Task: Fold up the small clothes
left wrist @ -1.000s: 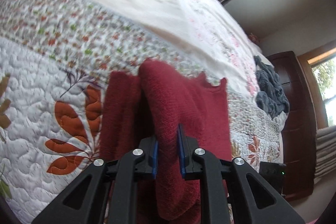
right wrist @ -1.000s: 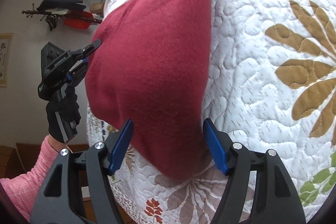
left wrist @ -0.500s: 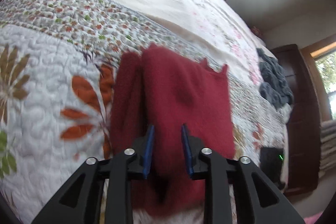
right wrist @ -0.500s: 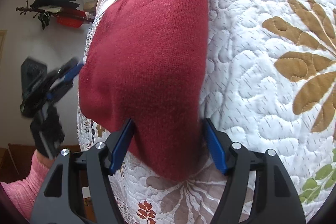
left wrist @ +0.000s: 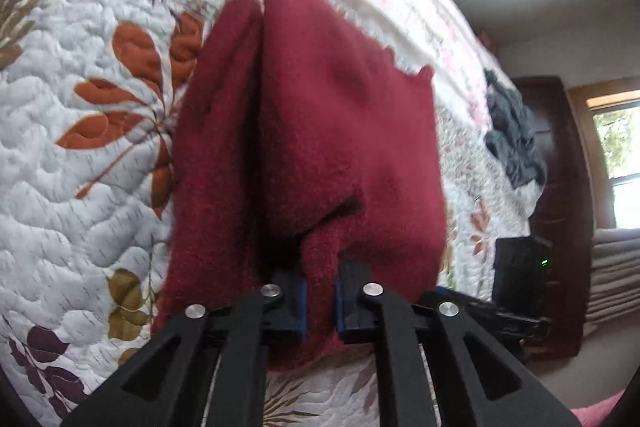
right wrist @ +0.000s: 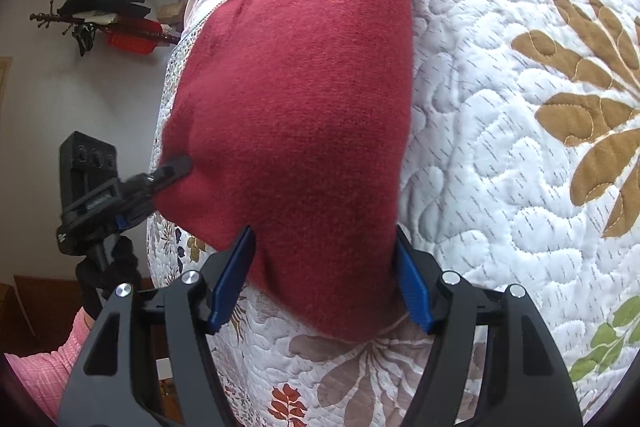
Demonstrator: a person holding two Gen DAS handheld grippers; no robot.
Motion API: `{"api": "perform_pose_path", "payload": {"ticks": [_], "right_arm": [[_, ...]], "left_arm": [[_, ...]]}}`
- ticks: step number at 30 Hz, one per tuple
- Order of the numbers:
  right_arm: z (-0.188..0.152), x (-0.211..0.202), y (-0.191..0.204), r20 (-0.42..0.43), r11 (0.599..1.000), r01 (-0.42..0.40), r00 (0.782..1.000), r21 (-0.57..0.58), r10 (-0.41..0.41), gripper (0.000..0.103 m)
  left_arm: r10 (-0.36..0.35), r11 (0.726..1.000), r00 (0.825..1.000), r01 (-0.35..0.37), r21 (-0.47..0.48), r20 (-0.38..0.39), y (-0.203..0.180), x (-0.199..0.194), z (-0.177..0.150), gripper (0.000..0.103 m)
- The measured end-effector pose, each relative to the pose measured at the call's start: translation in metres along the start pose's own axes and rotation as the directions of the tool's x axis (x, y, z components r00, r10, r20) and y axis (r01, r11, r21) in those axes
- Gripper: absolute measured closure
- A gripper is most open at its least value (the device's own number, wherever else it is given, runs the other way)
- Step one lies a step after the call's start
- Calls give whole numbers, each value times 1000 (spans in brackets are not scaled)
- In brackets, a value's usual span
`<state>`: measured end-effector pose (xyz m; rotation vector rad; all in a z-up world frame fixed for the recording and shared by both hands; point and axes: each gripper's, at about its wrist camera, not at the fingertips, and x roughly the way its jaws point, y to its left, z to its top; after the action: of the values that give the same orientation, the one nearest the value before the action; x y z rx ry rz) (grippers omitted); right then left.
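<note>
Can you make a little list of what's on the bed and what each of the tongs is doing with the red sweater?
garment: red sweater, partly folded, lying on the quilt
surface: white quilt with leaf patterns, on a bed
left tongs: closed, pinching a fold at the sweater's near edge
right tongs: open, one finger on each side of the sweater's near end, not squeezing
other cloth: a dark grey cloth bunched farther along the bed
person: pink sleeve at the lower left in the right wrist view
</note>
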<state>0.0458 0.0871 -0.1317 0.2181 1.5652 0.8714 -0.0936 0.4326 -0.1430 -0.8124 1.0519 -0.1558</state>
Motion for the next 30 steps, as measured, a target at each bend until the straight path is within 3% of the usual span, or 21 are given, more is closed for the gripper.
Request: {"api": "perform_pose_path", "payload": {"ticks": [4,8,10,15,18,28,30], "right_arm": [[-2,-4,10,11,1000,-27,1000,-13,27,35],[-3,1,19,10,999,-36,999,-20,37,36],[-4,4,20,3,1000,-29,1000,-11,29,38],[-9,10,13,-12,1000,6,1000,8,-6,60],[-12,13,6,-28,999,31,999,17,-30,66],[-16,26,5,-40,993,116,992,-32,-117,66],[-14,22,7,-43,993,110,993,-45,-112,57]], "left_arm": [[-49,999,994,48,14,94,-4,-45,4,95],[-12,997,994,3,83,113,-10,-70,5,95],[5,997,997,-11,76,82,0,-65,4,95],[51,997,998,-52,50,26,24,-29,-4,94],[56,997,998,-57,56,16,30,-14,-8,94],[64,996,998,-63,59,-23,32,-2,-9,87],[40,998,998,-38,40,-38,31,-7,-6,78]]}}
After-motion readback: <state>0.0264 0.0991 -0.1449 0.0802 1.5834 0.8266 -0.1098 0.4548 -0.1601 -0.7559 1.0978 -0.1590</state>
